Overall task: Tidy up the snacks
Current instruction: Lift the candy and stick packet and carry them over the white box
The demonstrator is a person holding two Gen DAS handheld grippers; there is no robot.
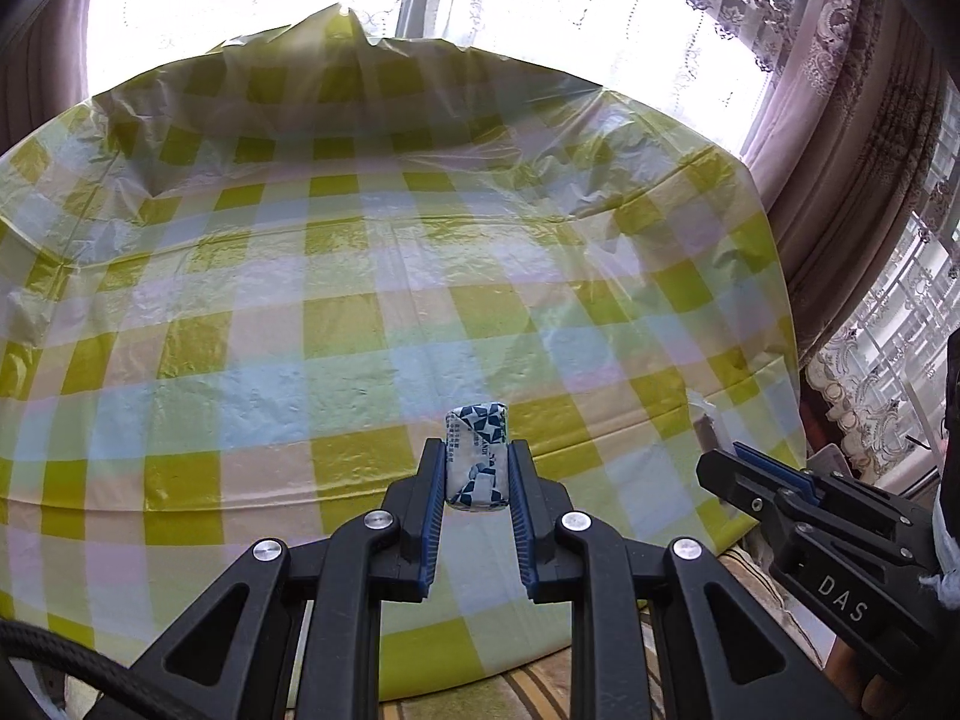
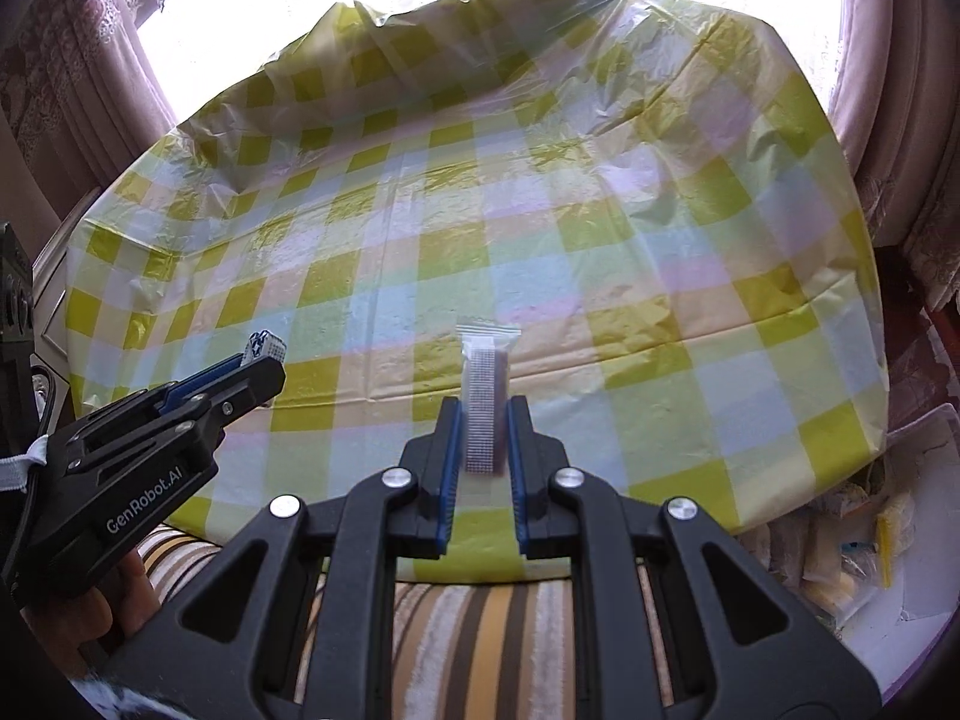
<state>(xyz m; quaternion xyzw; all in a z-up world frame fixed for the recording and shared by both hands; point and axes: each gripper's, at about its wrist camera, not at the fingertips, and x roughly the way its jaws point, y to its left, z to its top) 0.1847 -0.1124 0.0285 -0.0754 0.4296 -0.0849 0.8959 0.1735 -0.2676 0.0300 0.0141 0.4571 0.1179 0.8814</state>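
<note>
Left gripper (image 1: 477, 450) clamps a blue-and-white wrapped candy (image 1: 477, 456) between its pads, above the near edge of the checked tablecloth (image 1: 360, 276). Right gripper (image 2: 485, 408) pinches a slim sachet (image 2: 487, 384) (white, dotted seam facing the camera) upright over the same cloth.

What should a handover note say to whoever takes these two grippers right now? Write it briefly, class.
Left gripper: shut on a blue-and-white wrapped candy.
Right gripper: shut on a slim clear snack packet.
Both are held above the checked tablecloth, which shows no snacks.
Done: both snacks picked up.
Left: set each down in its place; more packets sit in a white container at the right.
</note>
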